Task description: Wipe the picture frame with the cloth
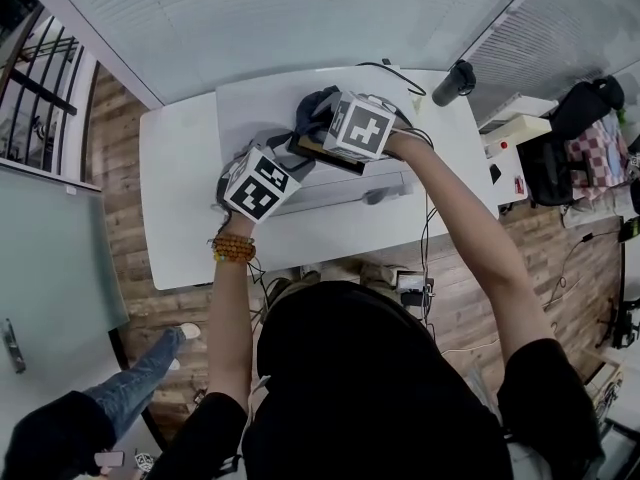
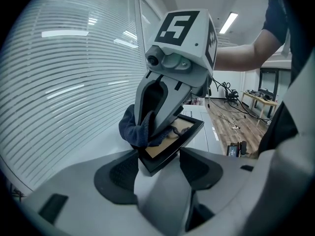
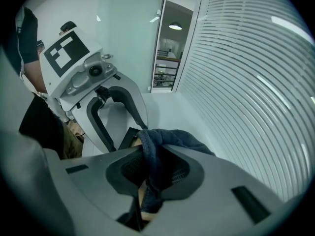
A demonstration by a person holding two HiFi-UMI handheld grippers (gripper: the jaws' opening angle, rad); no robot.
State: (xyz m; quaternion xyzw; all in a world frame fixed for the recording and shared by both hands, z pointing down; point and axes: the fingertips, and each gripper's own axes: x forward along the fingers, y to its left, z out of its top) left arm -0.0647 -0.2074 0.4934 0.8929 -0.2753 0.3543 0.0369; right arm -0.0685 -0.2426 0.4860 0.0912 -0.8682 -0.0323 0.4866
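A black picture frame with a brown picture is held tilted above the white table. Its near corner sits between the pads of my left gripper, which is shut on it. My right gripper is shut on a dark blue cloth. The cloth is bunched under the right gripper's fingers and pressed on the frame's far left part. In the head view the left gripper comes from the lower left, the right gripper from the right, and the cloth spills behind the frame.
A dark cylinder stands at the table's back right corner. Cables hang over the right edge. White slatted blinds close off the far side. Another person's leg is on the wood floor at lower left. Boxes and bags crowd the right.
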